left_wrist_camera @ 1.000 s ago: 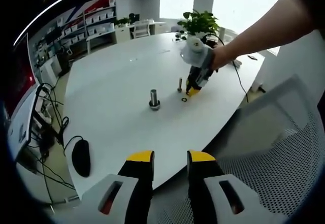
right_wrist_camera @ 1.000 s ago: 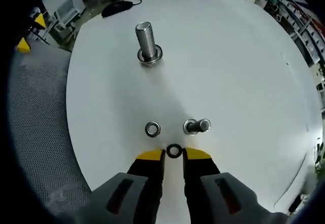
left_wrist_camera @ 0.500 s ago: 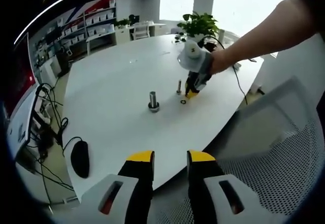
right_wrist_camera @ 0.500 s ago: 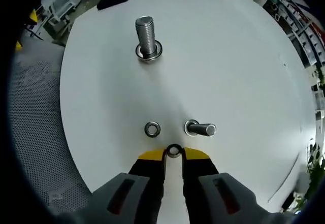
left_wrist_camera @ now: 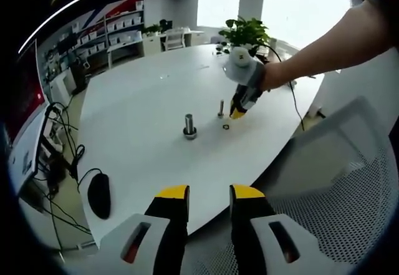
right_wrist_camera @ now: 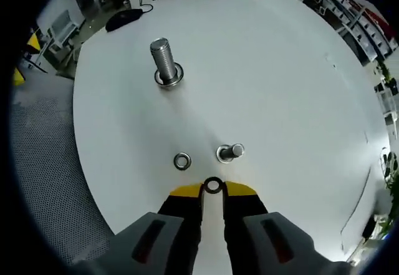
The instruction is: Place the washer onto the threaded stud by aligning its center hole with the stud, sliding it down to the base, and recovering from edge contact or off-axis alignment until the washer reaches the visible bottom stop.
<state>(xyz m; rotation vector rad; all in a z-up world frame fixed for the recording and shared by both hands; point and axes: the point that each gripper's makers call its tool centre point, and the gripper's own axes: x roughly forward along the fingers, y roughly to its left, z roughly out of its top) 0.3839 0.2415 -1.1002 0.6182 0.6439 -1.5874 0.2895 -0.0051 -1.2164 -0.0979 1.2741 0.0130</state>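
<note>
A dark washer (right_wrist_camera: 213, 185) is pinched between the yellow tips of my right gripper (right_wrist_camera: 213, 189), which is shut on it just above the white table (right_wrist_camera: 280, 82). Ahead stands the big threaded stud (right_wrist_camera: 163, 58), upright, with a ring at its base. In the left gripper view the stud (left_wrist_camera: 189, 125) is mid-table, and the right gripper (left_wrist_camera: 239, 108), held by a person's hand, hovers to its right. My left gripper (left_wrist_camera: 209, 195) is open over the table's near edge with nothing between its fingers.
A loose silver washer (right_wrist_camera: 182, 161) and a small upright bolt (right_wrist_camera: 229, 153) sit just ahead of the right gripper's tips. A black mouse (left_wrist_camera: 99, 192) lies at the table's left edge. A potted plant (left_wrist_camera: 244, 30) stands at the far side, and a mesh chair (left_wrist_camera: 336, 212) is on the right.
The right gripper has risen slightly with the washer held, so the table things look smaller and farther. The left gripper has stayed put.
</note>
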